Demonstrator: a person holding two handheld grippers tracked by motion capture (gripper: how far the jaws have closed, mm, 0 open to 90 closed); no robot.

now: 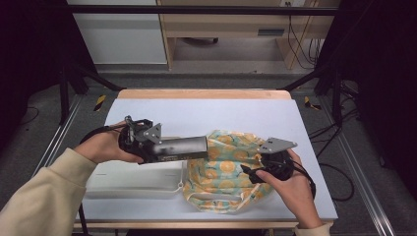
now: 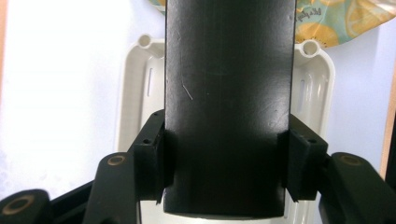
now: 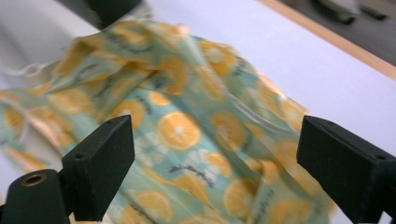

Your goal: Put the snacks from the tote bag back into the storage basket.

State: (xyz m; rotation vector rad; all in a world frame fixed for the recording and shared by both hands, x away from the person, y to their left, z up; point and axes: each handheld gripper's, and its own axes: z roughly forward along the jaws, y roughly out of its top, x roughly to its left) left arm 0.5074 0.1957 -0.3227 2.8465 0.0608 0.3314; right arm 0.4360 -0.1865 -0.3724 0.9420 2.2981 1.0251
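The left gripper [image 1: 147, 142] clamps a black box [image 1: 184, 147] between its jaws and holds it level above the desk [image 1: 196, 113], its far end at the mouth of the orange-print bag [image 1: 226, 172], which lies crumpled on the desk in front of the right hand. The right gripper [image 3: 215, 163] hovers over the bag with jaws spread wide and nothing between them; the cloth lies below the pads, untouched. The step looks like sliding the box into the bag, and it will go best if the right jaws first pinch the upper edge of the opening and lift it, so the mouth stands open rather than folding under the box's front edge. The left hand should keep the box level and push along its long axis, slowly, so the soft fabric does not bunch ahead of it. A white tray [image 1: 133, 179] sits on the desk under the left gripper, just beside the bag, and the box should stay clear of its rim. The desk top is pale and smooth with a wooden edge at the back; beyond it are a grey floor, pale wooden furniture, black frame bars and loose cables.
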